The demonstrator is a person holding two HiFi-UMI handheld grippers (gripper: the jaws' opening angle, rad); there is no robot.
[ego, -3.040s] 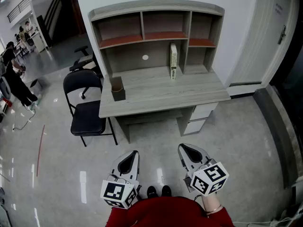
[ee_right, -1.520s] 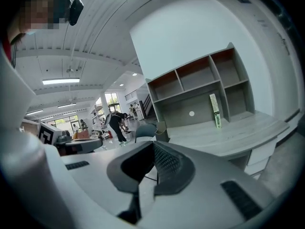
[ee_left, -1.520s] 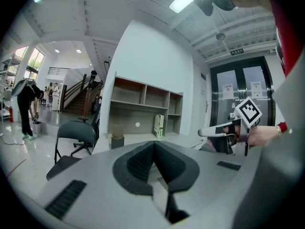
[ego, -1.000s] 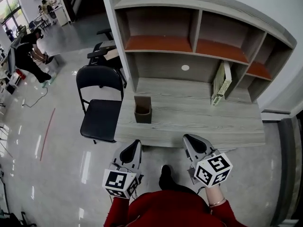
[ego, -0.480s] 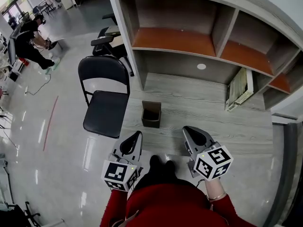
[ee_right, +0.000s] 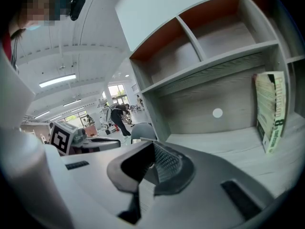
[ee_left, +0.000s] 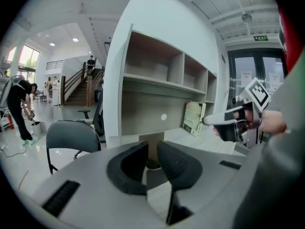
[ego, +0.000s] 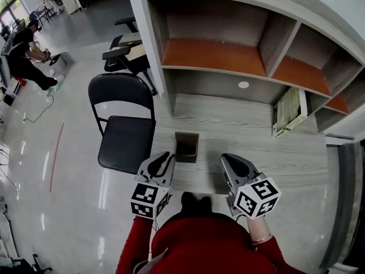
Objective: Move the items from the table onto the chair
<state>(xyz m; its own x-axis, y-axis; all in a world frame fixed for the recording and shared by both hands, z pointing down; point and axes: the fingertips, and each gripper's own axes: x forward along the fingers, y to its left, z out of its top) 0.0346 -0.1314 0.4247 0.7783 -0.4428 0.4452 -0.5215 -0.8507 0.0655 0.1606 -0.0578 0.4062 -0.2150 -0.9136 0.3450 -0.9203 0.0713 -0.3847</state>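
A small brown open-top box (ego: pixel 186 146) stands near the front left of the grey desk (ego: pixel 245 147). A book (ego: pixel 287 112) leans upright in the right shelf bay. The black folding chair (ego: pixel 126 141) stands left of the desk. My left gripper (ego: pixel 161 163) hangs just in front of the box. Its jaws are opening, only slightly parted, and nothing is gripped; the box (ee_left: pixel 151 144) shows through the gap. My right gripper (ego: pixel 232 164) is shut and empty over the desk's front edge, well short of the book (ee_right: pixel 269 111).
A hutch with orange-backed shelves (ego: pixel 214 55) rises over the desk. An office chair (ego: pixel 122 53) stands behind the folding chair. People (ego: pixel 25 56) are working at the far left across the glossy floor.
The view has closed in on the desk. My left gripper has moved forward and right up to the brown box, and its jaws have parted a little. The right gripper has kept its place.
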